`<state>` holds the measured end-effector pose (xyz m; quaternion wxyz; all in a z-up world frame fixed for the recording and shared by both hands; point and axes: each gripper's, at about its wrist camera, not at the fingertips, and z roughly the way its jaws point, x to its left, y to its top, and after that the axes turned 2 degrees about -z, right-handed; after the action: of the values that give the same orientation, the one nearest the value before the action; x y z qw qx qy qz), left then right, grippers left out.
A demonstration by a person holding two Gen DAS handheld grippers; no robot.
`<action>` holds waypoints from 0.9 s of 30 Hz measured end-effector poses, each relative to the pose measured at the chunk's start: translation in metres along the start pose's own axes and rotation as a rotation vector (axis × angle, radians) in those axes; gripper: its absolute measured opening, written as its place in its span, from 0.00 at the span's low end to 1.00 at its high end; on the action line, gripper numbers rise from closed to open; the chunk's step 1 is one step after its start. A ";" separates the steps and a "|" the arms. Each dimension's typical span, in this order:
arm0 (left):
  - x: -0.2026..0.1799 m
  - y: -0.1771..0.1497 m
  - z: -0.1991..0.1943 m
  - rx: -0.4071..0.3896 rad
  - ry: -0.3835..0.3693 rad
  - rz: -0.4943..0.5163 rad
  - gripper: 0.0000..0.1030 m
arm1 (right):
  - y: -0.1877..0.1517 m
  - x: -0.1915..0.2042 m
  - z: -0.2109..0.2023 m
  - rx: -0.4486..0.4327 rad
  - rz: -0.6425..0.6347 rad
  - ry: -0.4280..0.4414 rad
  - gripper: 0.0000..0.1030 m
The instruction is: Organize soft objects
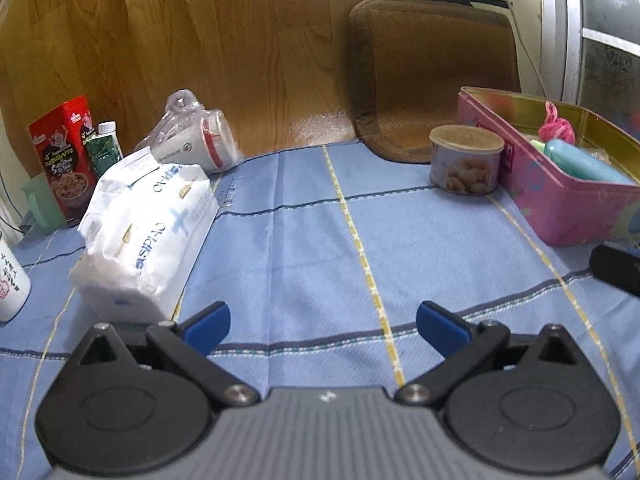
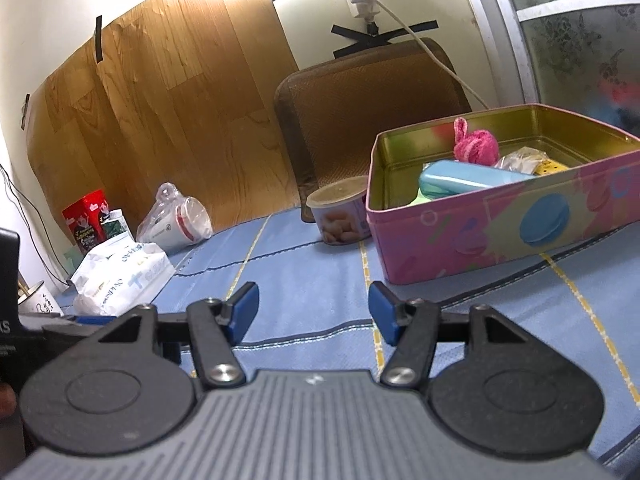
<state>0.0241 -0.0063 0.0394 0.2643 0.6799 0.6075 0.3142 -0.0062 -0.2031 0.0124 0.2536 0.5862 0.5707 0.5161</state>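
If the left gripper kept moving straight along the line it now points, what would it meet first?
Most likely the blue checked cloth: the left gripper, jaws wide with nothing between them, tilts down toward bare fabric. The tissue pack lies off to its left and the snack cup farther right, though depth is uncertain.

one tin (image 2: pixel 500 236), two cups (image 1: pixel 466 160), one tissue pack (image 1: pixel 148 232)
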 end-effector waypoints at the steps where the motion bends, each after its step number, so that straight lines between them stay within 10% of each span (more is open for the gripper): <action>1: -0.001 -0.001 0.000 0.000 0.004 0.002 1.00 | 0.000 0.000 -0.001 -0.005 0.000 -0.002 0.62; 27: -0.021 -0.003 -0.019 -0.057 0.003 0.093 1.00 | -0.002 -0.008 -0.013 -0.063 0.058 -0.051 0.64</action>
<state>0.0065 -0.0269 0.0477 0.2679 0.6991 0.5666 0.3442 -0.0171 -0.2139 0.0121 0.2714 0.6074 0.5300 0.5258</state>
